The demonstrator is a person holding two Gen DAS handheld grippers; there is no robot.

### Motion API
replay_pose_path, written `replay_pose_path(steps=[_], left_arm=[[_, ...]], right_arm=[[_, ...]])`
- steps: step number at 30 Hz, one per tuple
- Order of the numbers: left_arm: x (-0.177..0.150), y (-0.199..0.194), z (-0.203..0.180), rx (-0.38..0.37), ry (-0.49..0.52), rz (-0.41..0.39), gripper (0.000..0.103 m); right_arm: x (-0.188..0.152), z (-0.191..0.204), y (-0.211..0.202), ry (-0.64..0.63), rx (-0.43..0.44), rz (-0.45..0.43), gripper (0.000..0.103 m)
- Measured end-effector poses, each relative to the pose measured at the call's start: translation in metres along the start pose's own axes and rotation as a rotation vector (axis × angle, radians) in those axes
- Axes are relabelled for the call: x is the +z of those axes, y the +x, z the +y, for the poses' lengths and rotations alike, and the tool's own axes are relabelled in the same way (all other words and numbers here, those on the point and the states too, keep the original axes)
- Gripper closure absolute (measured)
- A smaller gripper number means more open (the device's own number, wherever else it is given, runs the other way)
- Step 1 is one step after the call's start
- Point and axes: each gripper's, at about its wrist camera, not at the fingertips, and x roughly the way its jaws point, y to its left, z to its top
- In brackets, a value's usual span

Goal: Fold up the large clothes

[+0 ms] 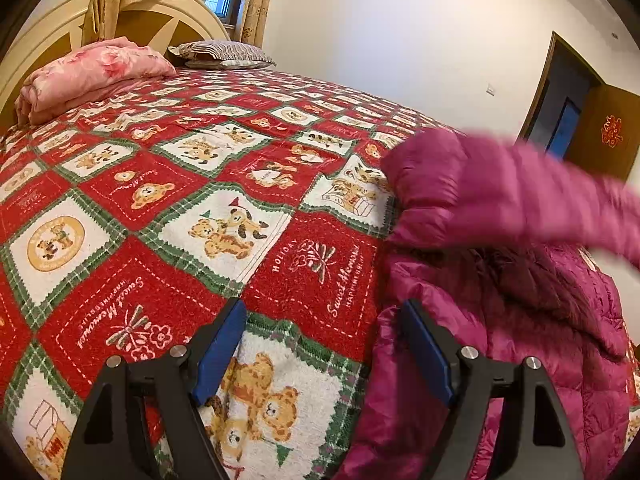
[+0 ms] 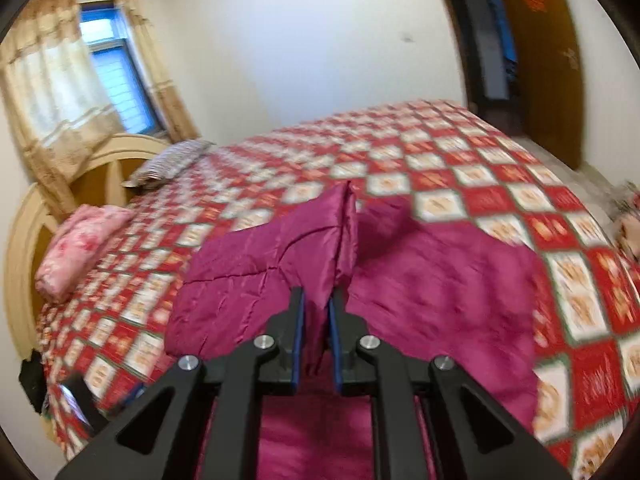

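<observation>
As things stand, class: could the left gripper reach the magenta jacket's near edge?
Probably yes. The left gripper is open over the bedspread, and the magenta jacket lies just beside its right finger with nothing between.

A wide bed (image 1: 168, 184) fills the room, spread with a red, white and green teddy-bear quilt (image 2: 460, 184). A cream headboard (image 1: 48, 40) stands behind a folded pink blanket (image 1: 92, 72) and a striped pillow (image 1: 224, 54). Beige curtains (image 2: 44, 92) frame a daylit window (image 2: 112, 68). The walls (image 1: 400, 32) are plain white; a brown wooden door (image 2: 536, 56) stands open.
</observation>
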Motion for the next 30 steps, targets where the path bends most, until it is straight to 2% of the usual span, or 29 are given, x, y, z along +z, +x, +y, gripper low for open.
replay_pose_path(steps=[7,9,10,11,12,14,15,17,19,22,24,26,30], left_arm=[[0.004,-0.002,-0.007,0.066,0.041,0.020,0.023],[0.007,-0.008,-0.009,0.092,0.058,0.022,0.023],[0.011,-0.013,-0.010,0.101,0.073,0.018,0.023],[0.014,-0.017,-0.012,0.099,0.084,0.011,0.023],[0.020,-0.024,-0.014,0.092,0.099,-0.005,0.023],[0.034,-0.036,-0.019,0.086,0.130,-0.050,0.023],[0.043,-0.042,-0.024,0.086,0.146,-0.074,0.023],[0.062,-0.045,-0.040,0.081,0.175,-0.108,0.023],[0.080,-0.042,-0.065,0.050,0.201,-0.122,0.023],[0.098,-0.035,-0.101,0.032,0.234,-0.144,0.023],[0.103,-0.023,-0.126,0.010,0.273,-0.140,0.023],[0.102,-0.007,-0.146,0.016,0.304,-0.122,0.023],[0.096,0.029,-0.171,0.052,0.348,-0.081,0.023]], right_arm=[[-0.052,-0.058,0.037,0.089,-0.088,0.156,0.088],[-0.062,-0.063,0.045,0.090,-0.141,0.188,0.070],[-0.063,-0.066,0.044,0.096,-0.165,0.192,0.052],[-0.063,-0.072,0.038,0.101,-0.176,0.187,0.043],[-0.058,-0.075,0.027,0.111,-0.193,0.163,0.042],[-0.048,-0.077,0.004,0.101,-0.229,0.073,0.042],[-0.038,-0.074,-0.011,0.081,-0.248,0.002,0.043],[-0.021,-0.064,-0.023,0.037,-0.256,-0.061,0.058],[-0.003,-0.048,-0.012,-0.014,-0.210,-0.039,0.064],[0.006,-0.030,0.019,-0.077,-0.159,0.013,0.067],[0.003,-0.028,0.045,-0.106,-0.165,0.062,0.068],[-0.006,-0.030,0.070,-0.103,-0.148,0.123,0.077],[-0.024,-0.032,0.099,-0.106,-0.146,0.177,0.077]])
